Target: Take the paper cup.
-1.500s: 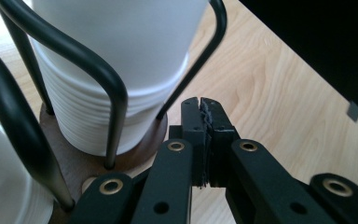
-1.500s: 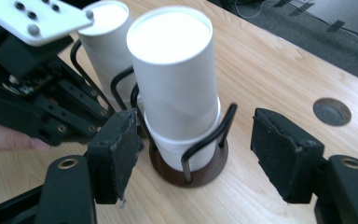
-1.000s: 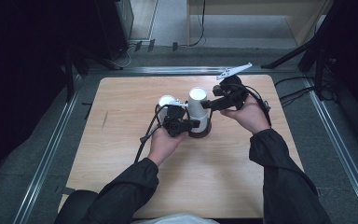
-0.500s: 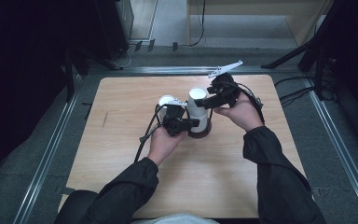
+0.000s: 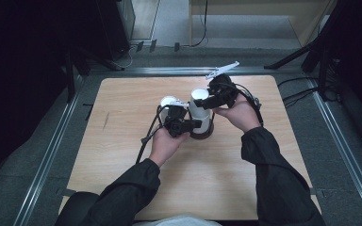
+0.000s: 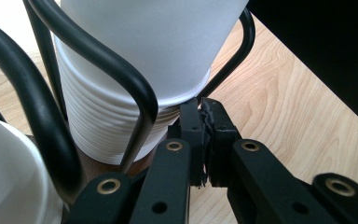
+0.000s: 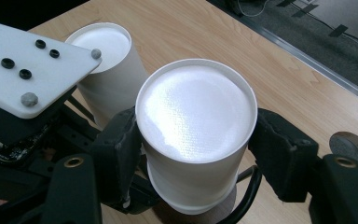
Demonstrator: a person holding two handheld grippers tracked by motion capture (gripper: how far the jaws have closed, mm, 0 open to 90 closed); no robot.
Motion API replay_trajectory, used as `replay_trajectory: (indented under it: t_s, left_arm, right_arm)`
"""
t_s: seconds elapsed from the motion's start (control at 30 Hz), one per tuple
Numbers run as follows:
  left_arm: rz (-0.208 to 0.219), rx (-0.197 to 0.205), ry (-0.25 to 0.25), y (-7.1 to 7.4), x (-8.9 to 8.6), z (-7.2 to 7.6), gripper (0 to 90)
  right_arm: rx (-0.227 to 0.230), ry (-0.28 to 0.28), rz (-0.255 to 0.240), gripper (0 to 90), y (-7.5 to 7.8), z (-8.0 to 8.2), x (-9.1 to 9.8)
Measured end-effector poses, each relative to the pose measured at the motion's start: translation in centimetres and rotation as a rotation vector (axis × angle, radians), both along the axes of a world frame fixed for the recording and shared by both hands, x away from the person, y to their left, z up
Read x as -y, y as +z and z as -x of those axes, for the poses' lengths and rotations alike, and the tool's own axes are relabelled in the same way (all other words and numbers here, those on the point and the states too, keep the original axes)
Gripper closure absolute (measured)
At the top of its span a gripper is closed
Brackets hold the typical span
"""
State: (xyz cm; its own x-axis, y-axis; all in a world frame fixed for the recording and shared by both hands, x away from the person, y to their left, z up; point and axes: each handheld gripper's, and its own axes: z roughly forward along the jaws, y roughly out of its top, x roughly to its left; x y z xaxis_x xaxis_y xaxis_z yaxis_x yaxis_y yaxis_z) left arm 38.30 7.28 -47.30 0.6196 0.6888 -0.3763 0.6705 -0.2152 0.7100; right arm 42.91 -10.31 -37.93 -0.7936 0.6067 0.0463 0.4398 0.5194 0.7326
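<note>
A tall stack of white paper cups (image 5: 199,102) stands in a black wire holder (image 6: 135,88) on a round wooden base (image 5: 202,135) at mid-table. A second white cup stack (image 5: 168,100) stands just left of it. My right gripper (image 7: 196,144) reaches in from the right, and its jaws have just been closing. Its pads (image 7: 121,140) now press on both sides of the top cup (image 7: 196,107), just under the rim. My left gripper (image 6: 201,135) sits low beside the base. Its jaws are shut on the lower end of a holder wire (image 6: 228,70).
The wooden table (image 5: 122,94) has bare room all around the holder. A small silver disc (image 7: 349,145) lies on the table beside the right jaw. The white plate (image 7: 28,70) on top of my left gripper sits close to the second cup stack (image 7: 103,42). Metal rails (image 5: 52,150) run along the table's sides.
My right gripper has moved slightly left onto the cup stack and its jaws have closed around the top cup. The left hand has stayed where it was.
</note>
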Motion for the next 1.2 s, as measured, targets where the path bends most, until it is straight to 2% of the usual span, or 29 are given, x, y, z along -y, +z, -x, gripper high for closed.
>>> replay_trajectory:
  t_s: [0.23, 0.57, 0.9, 1.1, 1.2]
  left_arm:
    - [-0.001, 0.000, -0.003, 0.0, 0.0, 0.0, 88.3]
    - [0.009, -0.005, -0.004, 0.0, 0.0, 0.0, 87.4]
    - [0.006, -0.011, -0.014, -0.1, 0.0, 0.0, 86.2]
    - [0.001, -0.013, -0.019, -0.1, 0.0, -0.1, 85.9]
    - [-0.001, -0.012, -0.021, -0.1, 0.0, -0.1, 85.8]
  right_arm:
    - [0.004, 0.007, 0.005, 35.8, 0.5, 0.1, 0.1]
    - [0.003, 0.012, -0.008, 36.0, 2.4, 0.3, 0.4]
    - [0.003, 0.003, -0.039, 36.2, 5.0, 0.9, 1.1]
    - [0.040, 0.007, -0.073, 36.3, 7.1, 1.6, 2.0]
    - [0.033, 0.010, -0.090, 36.3, 8.1, 2.1, 2.5]
